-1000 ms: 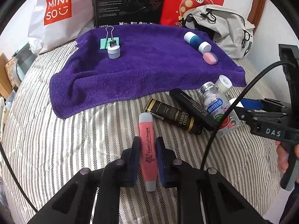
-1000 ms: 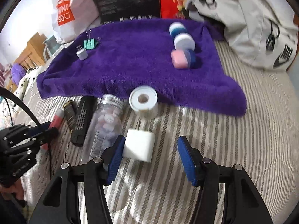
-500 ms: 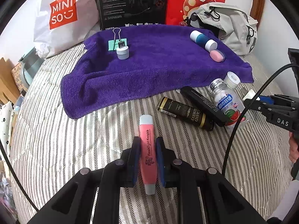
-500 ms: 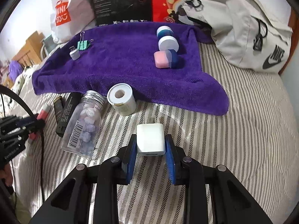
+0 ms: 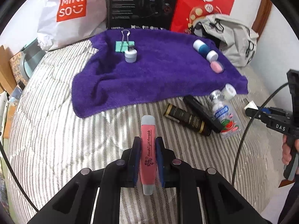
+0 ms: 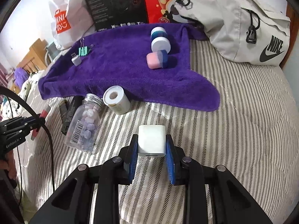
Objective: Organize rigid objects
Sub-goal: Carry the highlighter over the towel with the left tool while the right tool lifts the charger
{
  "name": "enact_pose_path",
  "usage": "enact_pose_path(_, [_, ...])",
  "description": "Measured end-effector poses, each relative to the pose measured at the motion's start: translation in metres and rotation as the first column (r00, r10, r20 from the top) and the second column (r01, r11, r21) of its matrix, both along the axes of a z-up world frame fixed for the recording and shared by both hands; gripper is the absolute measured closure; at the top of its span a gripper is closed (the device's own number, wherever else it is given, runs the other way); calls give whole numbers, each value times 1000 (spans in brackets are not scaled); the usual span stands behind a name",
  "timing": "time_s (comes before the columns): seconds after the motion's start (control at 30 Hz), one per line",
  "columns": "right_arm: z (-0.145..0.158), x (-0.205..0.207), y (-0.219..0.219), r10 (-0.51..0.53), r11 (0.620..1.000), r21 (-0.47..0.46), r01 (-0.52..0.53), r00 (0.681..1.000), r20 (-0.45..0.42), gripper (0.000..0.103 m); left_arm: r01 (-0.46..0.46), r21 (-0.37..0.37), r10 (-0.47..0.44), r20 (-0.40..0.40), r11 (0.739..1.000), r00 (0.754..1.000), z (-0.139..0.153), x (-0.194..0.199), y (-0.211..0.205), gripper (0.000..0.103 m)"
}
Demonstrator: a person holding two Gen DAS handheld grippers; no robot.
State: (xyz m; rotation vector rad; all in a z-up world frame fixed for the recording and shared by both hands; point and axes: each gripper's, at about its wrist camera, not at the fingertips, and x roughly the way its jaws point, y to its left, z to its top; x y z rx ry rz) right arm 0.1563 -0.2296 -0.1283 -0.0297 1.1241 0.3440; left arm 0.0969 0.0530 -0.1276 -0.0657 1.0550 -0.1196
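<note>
Left wrist view: left gripper (image 5: 147,158) pinches a pink highlighter (image 5: 148,149) between its blue pads, pen lengthwise along the fingers, grey cap pointing far. Striped bedspread (image 5: 56,130) below and to the left is bare, open room there. Purple towel (image 5: 158,74) lies far of the gripper, its near edge rumpled and folded over at the left corner. On the towel: green binder clip (image 5: 124,45) with a small grey jar (image 5: 130,55) touching its near right corner, far left; blue jar (image 5: 200,47), white-lidded jar (image 5: 212,55) and pink jar (image 5: 216,67) in a row along the right edge. Right of the pen, just off the towel's near edge, a cluster: black-gold tube (image 5: 186,119), black stick (image 5: 202,112), clear candy bottle (image 5: 224,112), white tape roll (image 5: 229,90). Right gripper (image 5: 252,109) sits at the far right edge, holding a white block.

Right wrist view: right gripper (image 6: 151,145) clamps a white charger cube (image 6: 151,140) between both pads. Bedspread to the right is bare up to a grey backpack (image 6: 233,24) at far right. Left is crowded: candy bottle (image 6: 84,123) and tape roll (image 6: 116,100) near the towel's (image 6: 121,65) near edge. Left gripper (image 6: 37,119) at the left edge, jaws mostly hidden.
</note>
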Motion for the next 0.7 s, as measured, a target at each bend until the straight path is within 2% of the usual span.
enact_pose_path(0.37, [36,7,-8,-1,1000,13,0,998,58,76,-21,-14,22,30,1000,999,22,17,14,87])
enact_pose_path(0.7, [54,23,1,30,999,30,-33,996,88,76,-16,-19,17,60,1000,998,38,44,16,87])
